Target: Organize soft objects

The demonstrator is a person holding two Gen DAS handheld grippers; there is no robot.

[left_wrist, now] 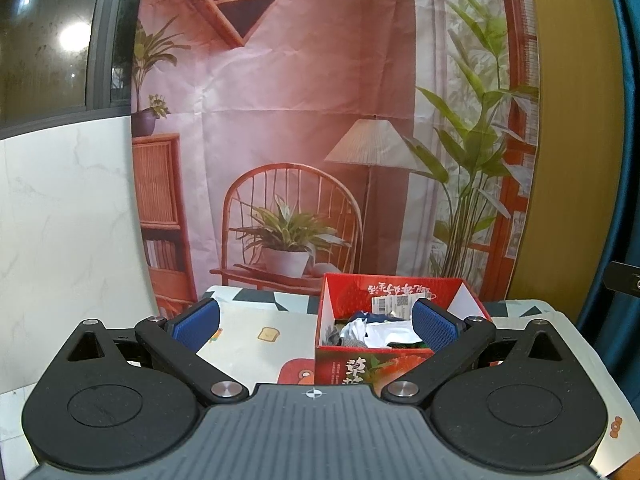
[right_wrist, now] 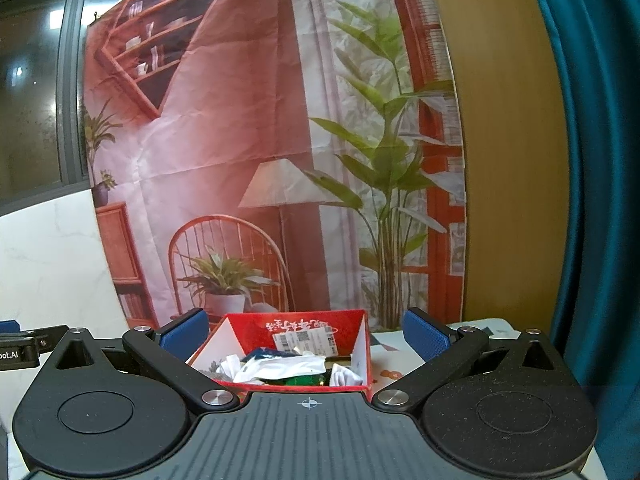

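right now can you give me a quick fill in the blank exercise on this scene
1. The soft items lie inside a ____ box.
2. Both the left gripper and the right gripper have their jaws ____.
3. The pads on the jaws are ____ in colour.
4. The backdrop behind the table shows a lamp, plants and a ____.

Missing words: red; open; blue; chair
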